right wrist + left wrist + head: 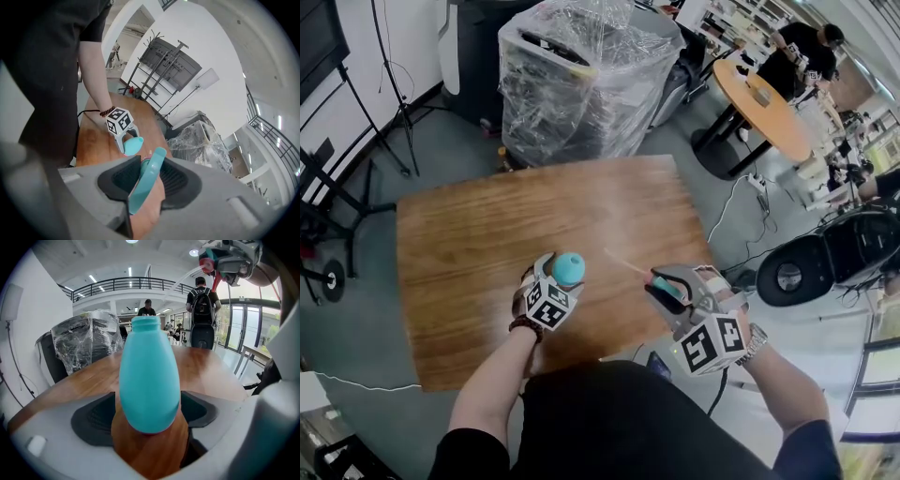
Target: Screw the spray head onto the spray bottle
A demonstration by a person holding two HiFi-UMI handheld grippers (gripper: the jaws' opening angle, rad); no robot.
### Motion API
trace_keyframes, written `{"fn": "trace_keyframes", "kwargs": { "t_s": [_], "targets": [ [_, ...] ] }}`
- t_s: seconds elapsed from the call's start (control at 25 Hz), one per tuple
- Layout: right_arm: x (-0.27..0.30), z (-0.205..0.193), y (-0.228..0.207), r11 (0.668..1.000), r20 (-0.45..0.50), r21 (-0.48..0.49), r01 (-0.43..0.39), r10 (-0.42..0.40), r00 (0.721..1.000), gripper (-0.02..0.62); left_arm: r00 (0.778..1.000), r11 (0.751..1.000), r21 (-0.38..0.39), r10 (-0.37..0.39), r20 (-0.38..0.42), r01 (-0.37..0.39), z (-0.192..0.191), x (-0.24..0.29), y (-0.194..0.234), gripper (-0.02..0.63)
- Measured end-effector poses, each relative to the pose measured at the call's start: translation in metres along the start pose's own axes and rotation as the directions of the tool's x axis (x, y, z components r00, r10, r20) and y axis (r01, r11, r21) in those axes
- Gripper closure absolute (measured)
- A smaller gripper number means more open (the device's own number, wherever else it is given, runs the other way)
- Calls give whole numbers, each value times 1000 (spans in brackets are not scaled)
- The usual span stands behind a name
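A wooden table (pixel 487 253) is seen steeply from above, with a person's two arms reaching over its near edge. Toward the left, the left gripper (pixel 558 279) has its jaws spread wide around a teal spray bottle (pixel 149 376). The bottle stands upright on the table close to the near edge, its neck open and uncapped. The pads sit just beside its sides without squeezing. To the right, above the table's near right corner, the right gripper (pixel 664 286) is held higher and pinches the teal spray head (pixel 145 180) by its curved lever. A thin pale dip tube (pixel 623 262) sticks out from the head toward the bottle. Head and bottle are apart.
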State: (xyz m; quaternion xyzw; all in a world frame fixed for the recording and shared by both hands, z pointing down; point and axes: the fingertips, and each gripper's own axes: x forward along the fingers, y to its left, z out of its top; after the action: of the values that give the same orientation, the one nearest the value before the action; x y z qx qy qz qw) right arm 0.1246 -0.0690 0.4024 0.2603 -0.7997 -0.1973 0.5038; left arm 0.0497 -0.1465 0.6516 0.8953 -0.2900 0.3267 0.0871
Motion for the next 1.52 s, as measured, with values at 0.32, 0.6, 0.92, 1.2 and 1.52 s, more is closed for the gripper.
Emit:
{"fn": "trace_keyframes", "kwargs": {
  "t_s": [0.32,0.6,0.92,1.2,1.52],
  "targets": [
    [2,16,8,998,40,11,-57,56,998,477,997,998,28,-62,-48,63,2,1,-9,196],
    [5,24,14,991,76,2,-131,131,988,477,990,964,266,47,-132,-10,15,-21,4,201],
    [26,29,30,980,69,-41,-195,198,978,477,982,857,515,94,-165,4,38,-48,-16,204],
    [42,18,51,959,23,-113,-260,264,964,477,977,816,572,43,-208,86,55,-62,-51,209],
    [45,10,66,926,-56,-211,-313,308,950,477,973,814,568,19,-231,119,54,-63,-65,213]
  ]
}}
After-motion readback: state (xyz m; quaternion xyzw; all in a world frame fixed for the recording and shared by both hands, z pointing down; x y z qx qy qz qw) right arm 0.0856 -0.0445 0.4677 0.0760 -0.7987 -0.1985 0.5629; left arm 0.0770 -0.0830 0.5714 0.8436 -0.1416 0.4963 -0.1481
